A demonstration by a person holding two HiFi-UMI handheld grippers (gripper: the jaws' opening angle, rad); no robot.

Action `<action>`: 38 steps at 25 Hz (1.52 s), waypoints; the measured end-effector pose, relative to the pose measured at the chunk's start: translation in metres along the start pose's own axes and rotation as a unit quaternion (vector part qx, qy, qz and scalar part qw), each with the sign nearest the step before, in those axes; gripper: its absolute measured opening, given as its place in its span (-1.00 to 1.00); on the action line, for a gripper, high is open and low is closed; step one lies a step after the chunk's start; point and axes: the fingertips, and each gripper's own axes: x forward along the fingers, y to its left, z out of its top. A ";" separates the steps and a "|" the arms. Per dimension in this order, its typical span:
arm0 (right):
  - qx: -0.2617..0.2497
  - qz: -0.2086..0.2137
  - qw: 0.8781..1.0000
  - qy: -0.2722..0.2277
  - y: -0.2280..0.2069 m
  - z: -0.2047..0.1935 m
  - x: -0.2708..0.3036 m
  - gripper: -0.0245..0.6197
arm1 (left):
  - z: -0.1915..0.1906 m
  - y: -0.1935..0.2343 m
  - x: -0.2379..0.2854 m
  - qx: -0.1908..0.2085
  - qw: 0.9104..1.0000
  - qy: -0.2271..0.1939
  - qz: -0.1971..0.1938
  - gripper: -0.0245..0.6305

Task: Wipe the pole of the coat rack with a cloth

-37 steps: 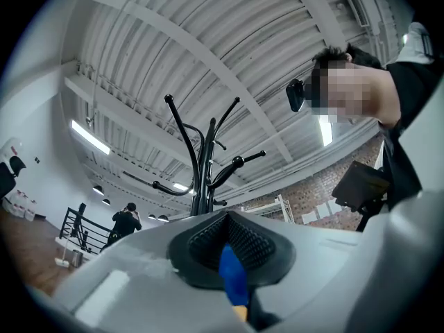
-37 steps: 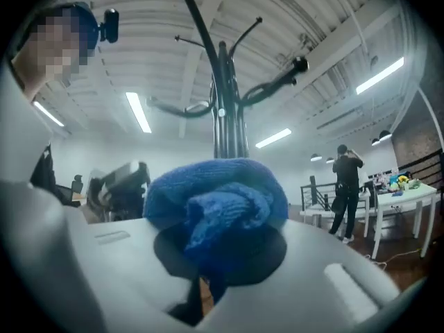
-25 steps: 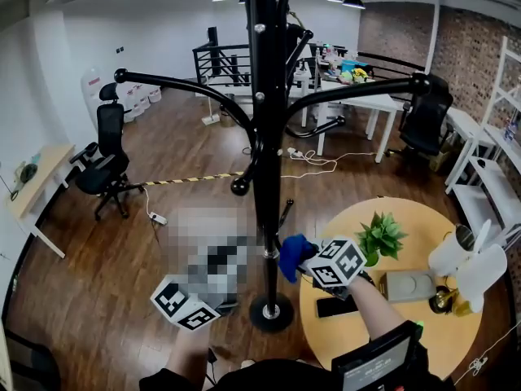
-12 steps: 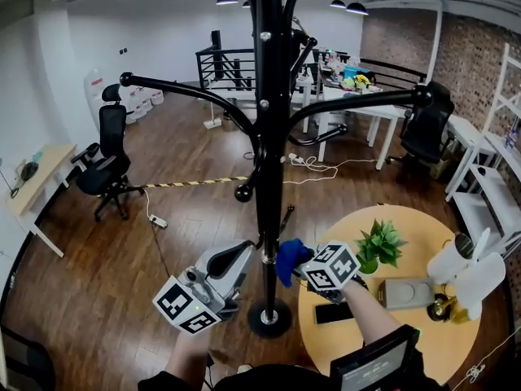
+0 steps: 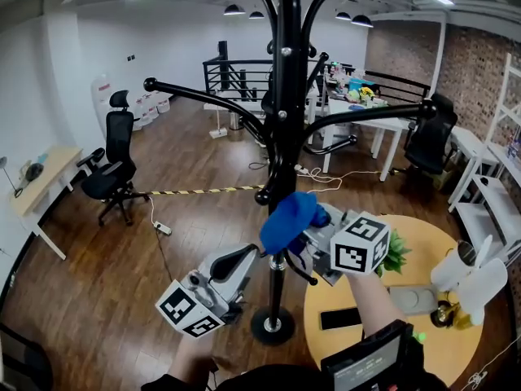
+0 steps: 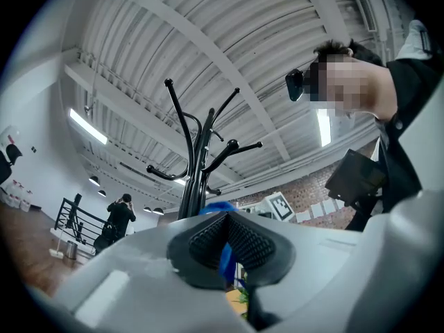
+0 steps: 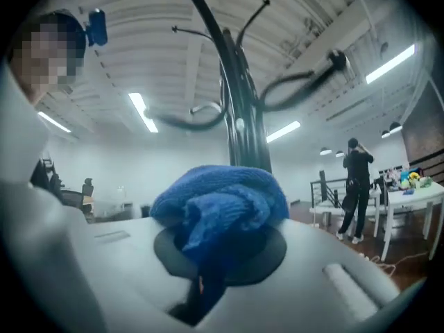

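The black coat rack pole (image 5: 283,137) stands upright in the middle of the head view, on its round base (image 5: 273,326). My right gripper (image 5: 299,236) is shut on a bunched blue cloth (image 5: 286,218), which presses against the pole just below the lowest hook arms. In the right gripper view the blue cloth (image 7: 222,200) bulges out of the jaws, with the pole (image 7: 243,130) right behind it. My left gripper (image 5: 244,256) is lower and left of the pole, shut on nothing. Its pads (image 6: 208,238) meet, and the pole (image 6: 198,179) rises beyond them.
Curved rack arms (image 5: 203,98) reach out left and right at about head height. A round yellow table (image 5: 444,344) at the lower right carries a potted plant (image 5: 397,251), a black phone (image 5: 340,318) and a white watering can (image 5: 472,271). An office chair (image 5: 112,169) stands far left.
My right gripper has slid the blue cloth up the pole, from near the table's height to just under the hook arms. The left gripper has hardly moved.
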 end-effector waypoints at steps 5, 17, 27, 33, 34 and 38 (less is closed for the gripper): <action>-0.067 -0.038 0.987 -0.144 0.003 0.118 -0.012 -0.85 | 0.021 0.000 -0.010 0.027 0.999 -0.019 0.000 -0.95; -0.110 -0.050 0.947 -0.299 0.057 0.224 -0.140 -0.85 | 0.039 0.000 -0.003 0.029 0.999 -0.041 -0.016 -0.95; -0.147 -0.077 0.951 -0.262 0.052 0.211 -0.091 -0.85 | 0.032 -0.008 -0.006 0.022 0.999 -0.035 -0.017 -0.95; -0.125 -0.116 0.971 -0.166 0.009 0.152 -0.026 -0.85 | 0.034 -0.005 -0.029 0.021 0.999 -0.030 0.008 -0.95; -0.101 -0.119 0.976 -0.153 -0.001 0.136 -0.023 -0.85 | 0.033 -0.005 -0.033 0.021 0.999 -0.028 0.013 -0.95; -0.042 -0.116 0.986 -0.110 -0.021 0.072 -0.020 -0.85 | 0.028 -0.003 -0.039 0.016 0.999 -0.016 0.025 -0.95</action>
